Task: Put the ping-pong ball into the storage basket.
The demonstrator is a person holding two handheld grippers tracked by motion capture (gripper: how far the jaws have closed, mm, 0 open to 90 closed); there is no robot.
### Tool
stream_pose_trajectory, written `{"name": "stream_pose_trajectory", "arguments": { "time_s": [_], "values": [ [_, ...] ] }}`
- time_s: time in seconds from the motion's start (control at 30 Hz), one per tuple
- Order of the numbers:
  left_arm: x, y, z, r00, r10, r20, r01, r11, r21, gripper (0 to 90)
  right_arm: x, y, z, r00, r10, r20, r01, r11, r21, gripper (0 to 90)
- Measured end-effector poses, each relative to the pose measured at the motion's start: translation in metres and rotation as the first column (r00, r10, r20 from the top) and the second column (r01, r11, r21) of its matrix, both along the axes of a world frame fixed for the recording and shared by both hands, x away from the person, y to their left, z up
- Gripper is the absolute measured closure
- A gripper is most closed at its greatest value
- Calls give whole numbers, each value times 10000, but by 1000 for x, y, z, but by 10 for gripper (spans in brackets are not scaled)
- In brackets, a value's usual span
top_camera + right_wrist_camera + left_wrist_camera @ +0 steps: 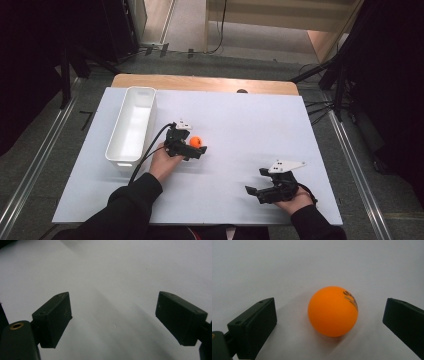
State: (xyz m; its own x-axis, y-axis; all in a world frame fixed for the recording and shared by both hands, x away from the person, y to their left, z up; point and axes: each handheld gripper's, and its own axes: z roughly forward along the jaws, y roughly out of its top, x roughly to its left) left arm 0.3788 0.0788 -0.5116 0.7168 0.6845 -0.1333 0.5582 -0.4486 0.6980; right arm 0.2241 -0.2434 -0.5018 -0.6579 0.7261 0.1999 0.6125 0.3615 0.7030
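An orange ball (195, 141) with dark print lies on the white table sheet (235, 125), right of a long white bin. My left gripper (196, 144) stands open around it. In the left gripper view the ball (333, 311) sits between the two black jaws with a gap on each side, touching neither. My right gripper (258, 182) is open near the table's front right, held in a hand, with nothing between its fingers. The right gripper view looks down on bare white sheet (117, 272) between the wide-spread jaws.
A long white rectangular bin (132, 124) stands empty at the left of the sheet, lengthwise away from me. A wooden table edge (205, 82) shows beyond the sheet. Dark stands and cables ring the table on the grey floor.
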Motion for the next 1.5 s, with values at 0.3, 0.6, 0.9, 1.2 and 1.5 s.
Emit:
{"name": "stream_pose_trajectory", "arguments": {
  "time_s": [0.3, 0.6, 0.9, 1.2, 1.5],
  "values": [
    [-5, -6, -2, 9988, -45, 481, 14, 9980, 637, 0, 0, 0, 0, 10000, -3, 10, 3, 10000, -27, 123],
    [-7, -9, -3, 9976, -39, 687, -29, 9952, 983, 0, -1, 0, 0, 10000, 4, 2, -4, 10000, -35, 123],
    [-9, -12, -3, 9949, 134, 1000, -262, 9915, 1272, 40, -1, 0, 0, 10000, -10, -19, 10, 10000, -55, 123],
    [-12, -10, -2, 9927, 166, 1194, -298, 9935, 1099, 169, -1, 0, 0, 10000, 21, -43, -21, 10000, -48, 123],
    [-14, -9, -1, 9915, -22, 1300, -111, 9947, 1017, 268, -1, 1, 0, 10000, 45, -59, -45, 10000, -59, 123]
  ]
}}
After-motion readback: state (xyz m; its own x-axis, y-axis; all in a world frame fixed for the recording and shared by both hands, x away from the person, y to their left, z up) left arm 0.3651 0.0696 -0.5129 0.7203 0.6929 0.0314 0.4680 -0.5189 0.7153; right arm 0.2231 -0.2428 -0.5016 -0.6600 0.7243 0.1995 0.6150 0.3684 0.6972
